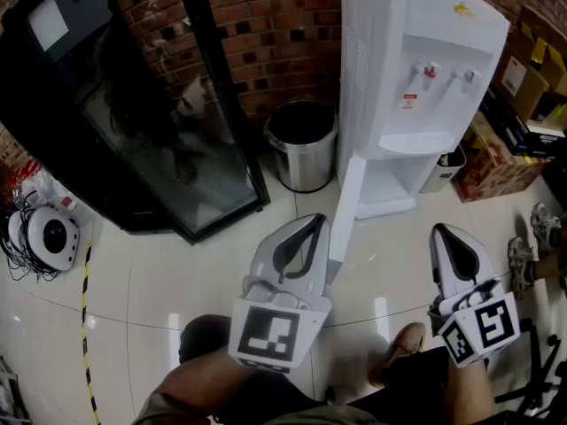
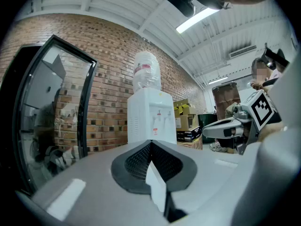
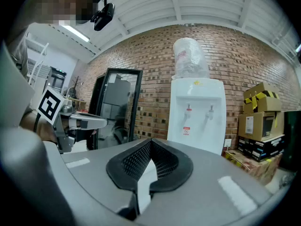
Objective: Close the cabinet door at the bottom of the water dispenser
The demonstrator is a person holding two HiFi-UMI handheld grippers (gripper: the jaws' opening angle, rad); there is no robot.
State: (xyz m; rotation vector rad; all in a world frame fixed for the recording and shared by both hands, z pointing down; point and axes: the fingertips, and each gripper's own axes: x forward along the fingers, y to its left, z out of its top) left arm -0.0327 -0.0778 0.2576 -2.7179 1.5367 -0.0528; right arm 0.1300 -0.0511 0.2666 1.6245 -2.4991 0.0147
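Observation:
The white water dispenser (image 1: 416, 69) stands against the brick wall with a bottle on top (image 2: 146, 72). Its bottom cabinet door (image 1: 344, 215) is swung open toward me, and the white compartment (image 1: 390, 184) behind it shows. My left gripper (image 1: 314, 220) is held level just left of the door's outer edge, jaws shut and empty; I cannot tell if it touches the door. My right gripper (image 1: 440, 230) hovers over the floor to the right of the cabinet, shut on nothing. The dispenser (image 3: 195, 112) lies ahead in both gripper views, beyond each one's closed tips (image 2: 150, 142) (image 3: 150, 140).
A steel trash bin (image 1: 303, 144) stands left of the dispenser. A black glass-door cabinet (image 1: 133, 104) fills the left. Cardboard boxes (image 1: 496, 149) and a small white bin (image 1: 443, 171) crowd the right. Cables and a round device (image 1: 49, 237) lie far left. My shoe (image 1: 403, 348) is below.

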